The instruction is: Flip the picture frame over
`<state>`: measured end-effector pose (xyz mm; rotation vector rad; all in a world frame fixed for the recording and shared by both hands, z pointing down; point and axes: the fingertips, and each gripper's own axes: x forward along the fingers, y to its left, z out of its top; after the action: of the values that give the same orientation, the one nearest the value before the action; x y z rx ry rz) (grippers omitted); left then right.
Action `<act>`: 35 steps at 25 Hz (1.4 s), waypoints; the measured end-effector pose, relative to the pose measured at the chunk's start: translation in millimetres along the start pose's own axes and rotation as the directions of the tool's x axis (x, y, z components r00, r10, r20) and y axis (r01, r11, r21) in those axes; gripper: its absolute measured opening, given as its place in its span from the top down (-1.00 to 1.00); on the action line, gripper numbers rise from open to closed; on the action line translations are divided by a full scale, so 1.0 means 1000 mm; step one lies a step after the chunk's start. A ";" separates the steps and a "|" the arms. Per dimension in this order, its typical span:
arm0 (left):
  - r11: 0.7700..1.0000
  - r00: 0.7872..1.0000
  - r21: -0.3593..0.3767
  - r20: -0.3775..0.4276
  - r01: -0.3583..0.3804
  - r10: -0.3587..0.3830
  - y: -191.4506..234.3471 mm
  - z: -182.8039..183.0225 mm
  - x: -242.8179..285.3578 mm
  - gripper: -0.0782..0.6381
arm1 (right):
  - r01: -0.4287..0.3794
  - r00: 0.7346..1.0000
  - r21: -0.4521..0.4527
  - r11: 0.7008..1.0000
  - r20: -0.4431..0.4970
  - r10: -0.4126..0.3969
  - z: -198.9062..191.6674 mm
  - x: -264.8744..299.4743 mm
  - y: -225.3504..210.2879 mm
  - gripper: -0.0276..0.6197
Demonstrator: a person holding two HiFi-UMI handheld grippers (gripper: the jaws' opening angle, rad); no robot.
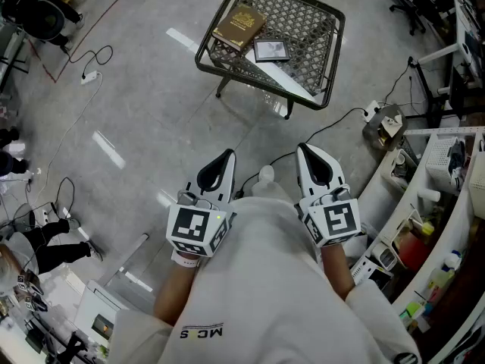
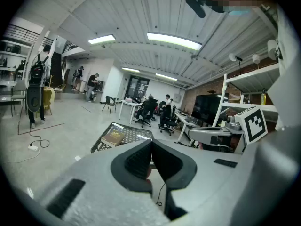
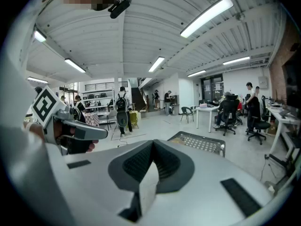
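Evenly bright under long ceiling lights (image 2: 174,40), with pale glare streaks on the floor (image 1: 108,149). Heavily bent and dark-cornered in both gripper views; soft and slightly blurred close to the lens.

Open floor (image 1: 151,105) on the near and left sides of the bench (image 1: 307,21), with nothing standing there. On the bench top, book (image 1: 239,26) at the left, picture frame (image 1: 271,49) just beside it near the middle, bare mesh right of both. Raised rim all round the top. Black cable (image 1: 333,121) across the floor off the bench's near right corner; cluttered shelves (image 1: 432,161) further right.
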<state>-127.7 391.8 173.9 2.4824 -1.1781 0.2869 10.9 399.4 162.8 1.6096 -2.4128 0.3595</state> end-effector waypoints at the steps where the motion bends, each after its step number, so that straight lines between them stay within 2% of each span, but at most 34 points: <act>1: 1.000 1.000 0.013 -0.001 0.003 -0.003 -0.007 0.002 0.007 0.71 | 0.000 1.000 -0.007 1.000 0.005 0.000 0.001 -0.002 -0.008 0.86; 11: 0.998 0.998 0.040 -0.043 -0.038 0.040 -0.061 -0.001 0.070 0.71 | -0.057 0.998 -0.006 0.998 0.011 0.057 -0.017 -0.016 -0.085 0.86; 15: 0.997 0.996 0.021 -0.055 -0.073 0.074 -0.073 -0.004 0.085 0.71 | -0.094 0.996 0.020 0.995 0.005 0.093 -0.024 -0.013 -0.108 0.86; 19: 0.998 0.994 0.005 -0.085 -0.068 0.068 -0.078 -0.002 0.103 0.71 | -0.098 0.995 0.045 0.994 -0.015 0.099 -0.025 -0.003 -0.126 0.86; 24: 0.999 0.995 -0.007 -0.095 -0.042 0.041 -0.062 0.002 0.142 0.71 | -0.088 0.996 0.045 0.995 -0.004 0.089 -0.016 0.028 -0.142 0.86; 27: 1.000 0.995 -0.018 -0.102 -0.010 0.008 -0.043 0.009 0.168 0.71 | -0.074 0.997 0.042 0.996 -0.033 0.076 -0.014 0.059 -0.152 0.86; 32: 0.999 0.994 -0.009 -0.108 0.031 -0.032 0.013 0.046 0.218 0.71 | -0.060 0.993 0.097 0.993 -0.097 0.070 -0.003 0.120 -0.158 0.86; 35: 0.997 0.993 0.002 -0.090 0.073 -0.073 0.044 0.078 0.249 0.71 | -0.027 0.993 0.087 0.996 -0.108 0.037 0.014 0.160 -0.172 0.86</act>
<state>-3.5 159.7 197.9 2.4826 -1.0496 0.3774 108.9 191.8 213.3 1.5432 -2.3727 0.5488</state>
